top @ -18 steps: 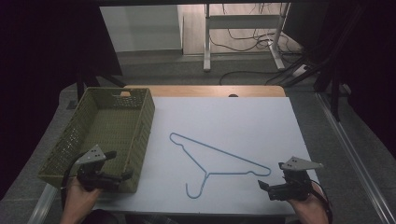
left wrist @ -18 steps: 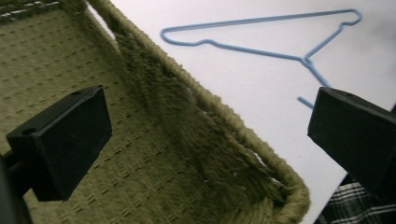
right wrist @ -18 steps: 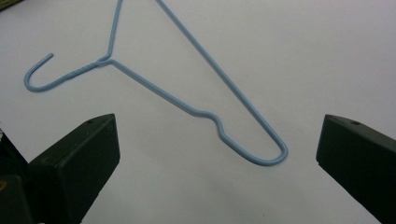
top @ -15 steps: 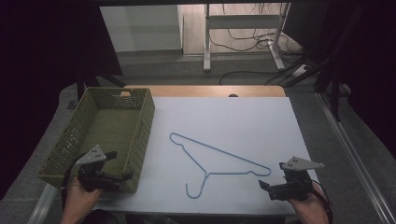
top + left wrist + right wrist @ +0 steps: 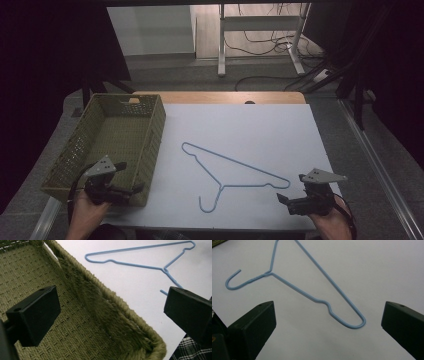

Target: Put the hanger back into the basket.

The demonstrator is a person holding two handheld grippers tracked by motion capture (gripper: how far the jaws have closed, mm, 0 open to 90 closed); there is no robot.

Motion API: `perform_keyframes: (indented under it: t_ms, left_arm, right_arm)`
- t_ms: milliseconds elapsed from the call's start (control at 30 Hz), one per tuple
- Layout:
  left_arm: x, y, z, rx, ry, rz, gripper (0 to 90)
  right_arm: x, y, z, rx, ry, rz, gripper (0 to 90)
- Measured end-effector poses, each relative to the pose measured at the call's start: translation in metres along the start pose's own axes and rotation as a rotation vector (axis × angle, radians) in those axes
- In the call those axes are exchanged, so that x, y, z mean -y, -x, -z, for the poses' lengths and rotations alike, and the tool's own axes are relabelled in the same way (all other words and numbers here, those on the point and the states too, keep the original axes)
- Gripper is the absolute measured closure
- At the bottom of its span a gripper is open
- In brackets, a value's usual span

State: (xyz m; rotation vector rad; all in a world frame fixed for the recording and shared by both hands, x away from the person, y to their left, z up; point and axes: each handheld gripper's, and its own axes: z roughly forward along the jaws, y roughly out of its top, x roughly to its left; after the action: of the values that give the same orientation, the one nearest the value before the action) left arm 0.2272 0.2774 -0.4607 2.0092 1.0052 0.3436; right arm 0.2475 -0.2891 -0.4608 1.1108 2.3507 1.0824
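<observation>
A blue wire hanger point(image 5: 235, 172) lies flat on the white desk point(image 5: 280, 130), just right of the woven basket point(image 5: 150, 145), its hook toward the person. The right tongs point(image 5: 287, 202) sit just beside the hanger's near right corner, jaws wide apart and holding nothing; in the right gripper view that rounded corner point(image 5: 359, 323) lies between the 2 jaws. The left tongs point(image 5: 127, 192) hover over the basket's near right corner, jaws also apart and empty, straddling the rim point(image 5: 120, 307) in the left gripper view.

The step in hand looks like picking up the hanger with the right tongs. Thin wire flat on a desk is hard to catch, so the jaws should probably come down steeply, straddle 1 wire near the corner, and close squarely so it does not slip or spin. The left tongs could steady the basket.
</observation>
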Motion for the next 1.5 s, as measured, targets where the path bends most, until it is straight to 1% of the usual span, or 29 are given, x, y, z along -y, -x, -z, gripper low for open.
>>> perform_keyframes:
  t_ms: [100,200,233,267,367,400,433,467,500,533,600,733,867,933,967,1000,1033,1100,1200,1233,1267,1300,1333,1400,1433,1500]
  left_arm:
    - [-0.003,0.002,0.001,0.004,0.004,0.007,1.2]
    - [-0.008,0.008,0.0,0.0,0.0,0.001,1.5]
    - [-0.008,0.008,0.0,0.0,0.0,0.001,1.6]
    - [-0.012,0.013,-0.001,0.006,-0.002,-0.011,1.7]
    - [-0.019,0.021,-0.003,0.04,0.01,-0.028,1.7]
    - [-0.022,0.024,-0.004,0.043,0.014,-0.031,1.6]
    - [-0.022,0.024,-0.004,0.043,0.014,-0.031,1.6]
    - [-0.026,0.028,-0.006,0.053,0.021,-0.042,1.6]
    - [-0.026,0.028,-0.006,0.053,0.021,-0.042,1.5]
    - [-0.029,0.032,-0.009,0.069,0.029,-0.046,1.4]
    - [-0.031,0.034,-0.01,0.074,0.034,-0.051,1.3]
    - [-0.036,0.043,-0.02,0.091,0.035,-0.08,1.0]
    - [-0.04,0.053,-0.033,0.12,0.023,-0.101,0.5]
    - [-0.043,0.059,-0.042,0.133,0.016,-0.118,0.1]
    - [-0.043,0.059,-0.042,0.133,0.016,-0.118,0.0]
    - [-0.044,0.061,-0.045,0.141,0.013,-0.12,0.0]
    - [-0.046,0.065,-0.051,0.156,0.009,-0.125,0.0]
    - [-0.047,0.069,-0.056,0.165,0.002,-0.134,0.0]
    - [-0.049,0.072,-0.064,0.178,-0.005,-0.142,0.0]
    - [-0.049,0.072,-0.064,0.178,-0.005,-0.142,0.0]
    - [-0.05,0.074,-0.068,0.186,-0.011,-0.145,0.0]
    - [-0.05,0.074,-0.068,0.186,-0.011,-0.145,0.0]
    - [-0.051,0.075,-0.074,0.196,-0.014,-0.145,0.0]
    - [-0.052,0.076,-0.08,0.195,-0.024,-0.152,0.1]
    - [-0.052,0.076,-0.08,0.195,-0.024,-0.152,0.1]
    - [-0.054,0.078,-0.088,0.2,-0.038,-0.163,0.2]
  right_arm:
    - [0.0,-0.001,0.0,0.003,0.0,0.003,0.0]
    - [-0.002,-0.002,0.0,0.01,-0.003,0.013,0.0]
    - [-0.003,-0.002,0.0,0.011,-0.004,0.015,0.0]
    - [-0.004,-0.003,0.0,0.008,-0.003,0.018,0.0]
    - [-0.006,-0.004,-0.001,-0.001,-0.008,0.02,0.0]
    - [-0.007,-0.005,-0.001,-0.001,-0.009,0.024,0.0]
    - [-0.009,-0.005,-0.001,-0.005,-0.009,0.024,0.0]
    - [-0.01,-0.006,-0.001,-0.009,-0.008,0.024,0.0]
    - [-0.01,-0.006,-0.001,-0.009,-0.008,0.024,0.0]
    - [-0.014,-0.007,-0.001,-0.018,-0.005,0.026,0.0]
    - [-0.016,-0.008,-0.001,-0.021,-0.004,0.028,0.0]
    - [-0.021,-0.011,-0.003,-0.03,-0.012,0.027,0.0]
    - [-0.026,-0.014,-0.009,-0.046,-0.039,0.038,0.0]
    - [-0.029,-0.017,-0.014,-0.061,-0.053,0.045,0.0]
    - [-0.029,-0.017,-0.015,-0.065,-0.055,0.047,0.0]
    - [-0.029,-0.017,-0.015,-0.065,-0.055,0.047,0.0]
    - [-0.032,-0.019,-0.017,-0.078,-0.062,0.052,0.0]
    - [-0.033,-0.02,-0.019,-0.085,-0.064,0.054,0.0]
    - [-0.035,-0.021,-0.022,-0.094,-0.061,0.06,0.0]
    - [-0.035,-0.021,-0.022,-0.094,-0.061,0.06,0.0]
    - [-0.037,-0.022,-0.024,-0.104,-0.061,0.07,0.0]
    - [-0.037,-0.022,-0.025,-0.104,-0.061,0.075,0.0]
    - [-0.039,-0.023,-0.027,-0.107,-0.057,0.086,0.0]
    - [-0.041,-0.024,-0.029,-0.117,-0.049,0.097,0.0]
    - [-0.041,-0.024,-0.029,-0.117,-0.049,0.097,0.0]
    - [-0.045,-0.025,-0.033,-0.119,-0.055,0.111,0.0]
